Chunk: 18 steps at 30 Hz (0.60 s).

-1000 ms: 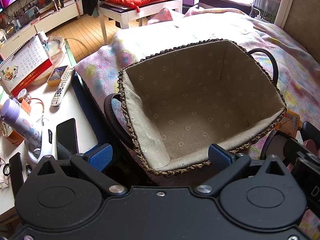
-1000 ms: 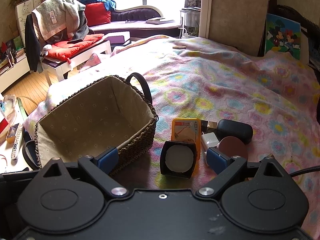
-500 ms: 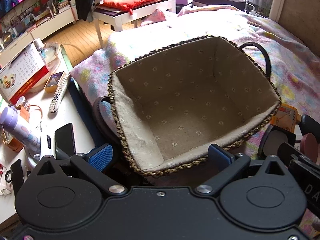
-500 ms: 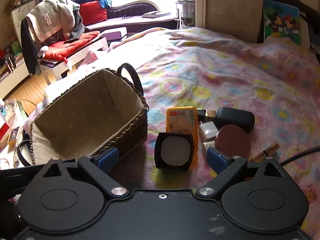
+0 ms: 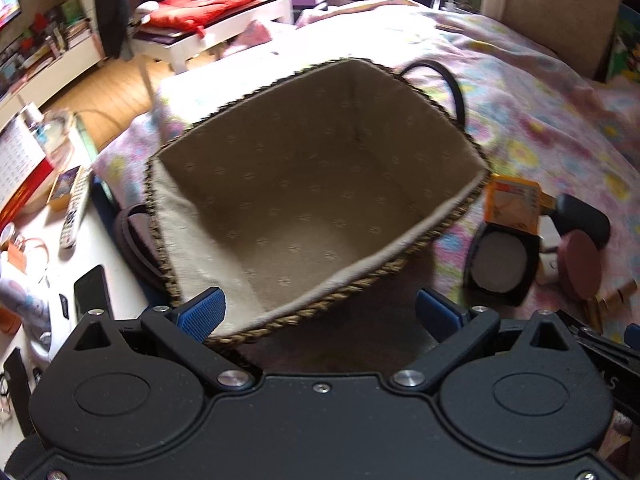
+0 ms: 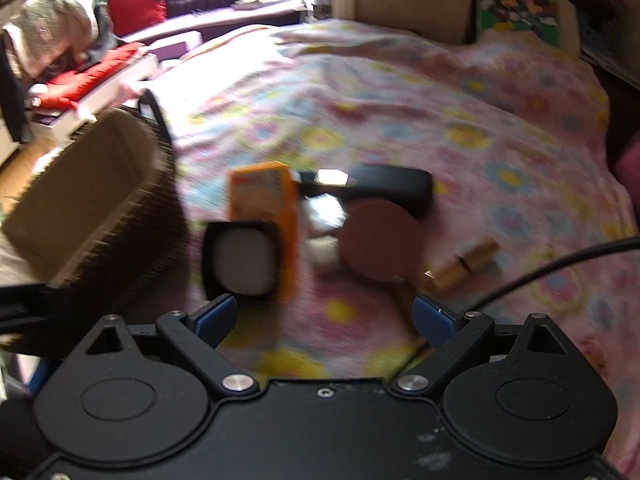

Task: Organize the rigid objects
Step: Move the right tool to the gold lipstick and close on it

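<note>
A woven basket with a beige cloth lining sits empty on the flowered blanket. My left gripper hangs open over its near rim and grips nothing. Right of the basket lies a cluster: a black square compact with a white round pad, an orange box, a black case, a maroon round disc, small white blocks and gold tubes. My right gripper is open just short of them, with only blanket between its fingers. The right wrist view is motion-blurred.
Left of the bed stands a white side table with a remote, a phone and a calendar. A white bench with a red cushion lies beyond the basket. A black cable crosses the blanket at right.
The right gripper has dropped and moved closer to the cluster, which now looks larger. The left view has swung right, bringing the compact and the disc into sight. Both jaws stay wide.
</note>
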Available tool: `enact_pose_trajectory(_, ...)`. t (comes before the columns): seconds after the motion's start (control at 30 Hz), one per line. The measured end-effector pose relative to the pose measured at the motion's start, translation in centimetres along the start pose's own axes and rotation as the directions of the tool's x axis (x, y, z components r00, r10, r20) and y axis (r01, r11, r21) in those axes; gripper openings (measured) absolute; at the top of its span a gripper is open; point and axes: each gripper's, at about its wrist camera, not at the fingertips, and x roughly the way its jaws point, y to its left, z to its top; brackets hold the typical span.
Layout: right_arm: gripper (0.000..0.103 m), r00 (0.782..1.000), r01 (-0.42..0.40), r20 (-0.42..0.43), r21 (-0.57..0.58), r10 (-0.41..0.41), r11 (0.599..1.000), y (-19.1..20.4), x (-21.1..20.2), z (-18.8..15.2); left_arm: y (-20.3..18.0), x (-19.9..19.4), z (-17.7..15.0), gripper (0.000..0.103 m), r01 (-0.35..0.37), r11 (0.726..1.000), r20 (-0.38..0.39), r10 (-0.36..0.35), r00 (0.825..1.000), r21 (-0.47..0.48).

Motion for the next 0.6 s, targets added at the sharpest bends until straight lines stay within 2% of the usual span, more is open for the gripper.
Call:
enact_pose_trajectory(0.27,0.095,0.997,0.068,-0.031,0.035,-0.067,0.997,-4.6,1.9,-1.3,-3.0,-0.7,-0.3,0.098,0.066,0.989,0.007,-0.067,0.998,0.133)
enact_pose_trajectory(0.43,0.095,0.993,0.098,-0.065,0.042,-0.095,0.994,-6.7,3.1,-2.6,-5.5,-1.5,0.4,0.099,0.141,0.969,0.012,-0.147,0.989,0.204)
enact_pose_trajectory(0.53,0.095,0.99,0.113,-0.089,0.031,-0.11,0.993,-7.4,4.4,-3.4,-7.4,-1.1,1.3,0.099,0.162,0.96,-0.009,-0.164,0.986,0.227)
enact_pose_trajectory(0.57,0.095,0.988,0.122,-0.096,0.02,-0.119,0.992,-7.6,4.9,-3.8,-8.1,-0.7,1.7,0.099,0.174,0.958,-0.021,-0.173,0.985,0.227)
enact_pose_trajectory(0.6,0.101,0.988,0.123,-0.098,0.013,-0.121,0.992,-7.7,5.3,-4.1,-8.7,-0.2,2.0,0.099,0.186,0.957,-0.04,-0.182,0.982,0.223)
